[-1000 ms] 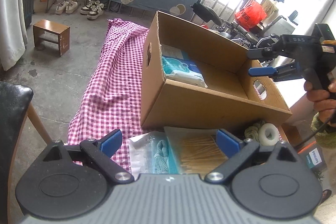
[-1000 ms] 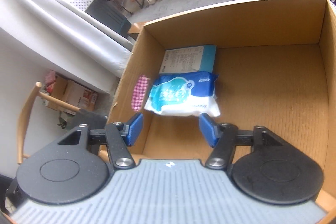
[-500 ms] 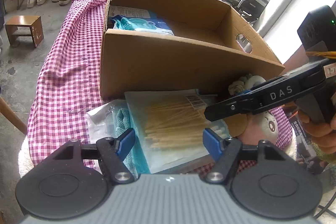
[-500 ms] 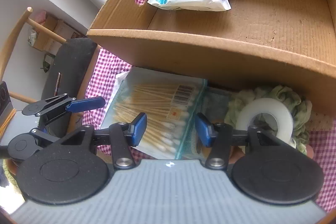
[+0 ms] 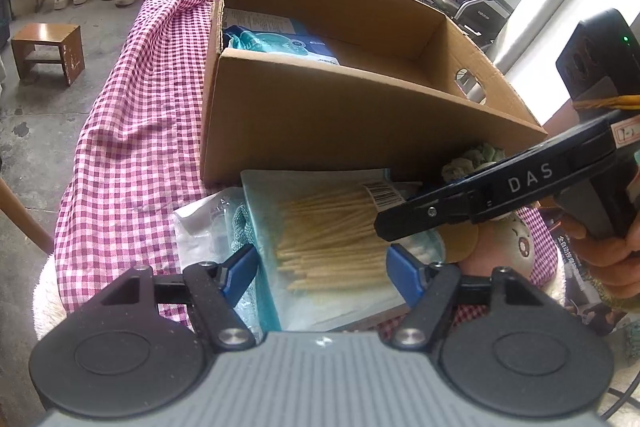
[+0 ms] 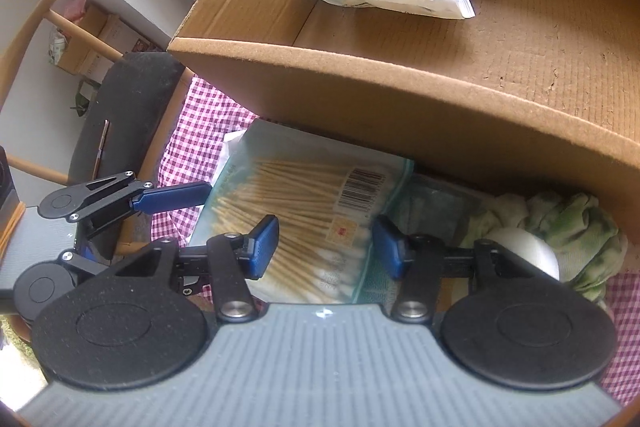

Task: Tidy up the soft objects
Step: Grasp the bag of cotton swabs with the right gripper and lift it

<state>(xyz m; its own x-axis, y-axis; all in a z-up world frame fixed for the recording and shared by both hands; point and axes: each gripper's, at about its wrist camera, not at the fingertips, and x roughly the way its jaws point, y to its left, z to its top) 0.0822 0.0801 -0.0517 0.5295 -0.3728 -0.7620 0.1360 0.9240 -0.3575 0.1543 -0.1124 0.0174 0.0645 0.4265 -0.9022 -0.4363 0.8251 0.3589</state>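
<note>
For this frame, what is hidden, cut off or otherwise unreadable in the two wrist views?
- Left wrist: the cardboard box near wall hides most of its floor and of the wipes pack.
- Left wrist: the right gripper covers the green cloth and the items beside it.
- Right wrist: the tape roll is partly behind the gripper's own arm.
- Both views: whether either gripper's pads touch the cotton swab bag.
- Wipes pack label: too small to read.

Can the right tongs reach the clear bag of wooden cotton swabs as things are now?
Probably yes. The right tongs hang open directly above the clear bag of wooden cotton swabs, with nothing between them; the brown cardboard box stands behind.
</note>
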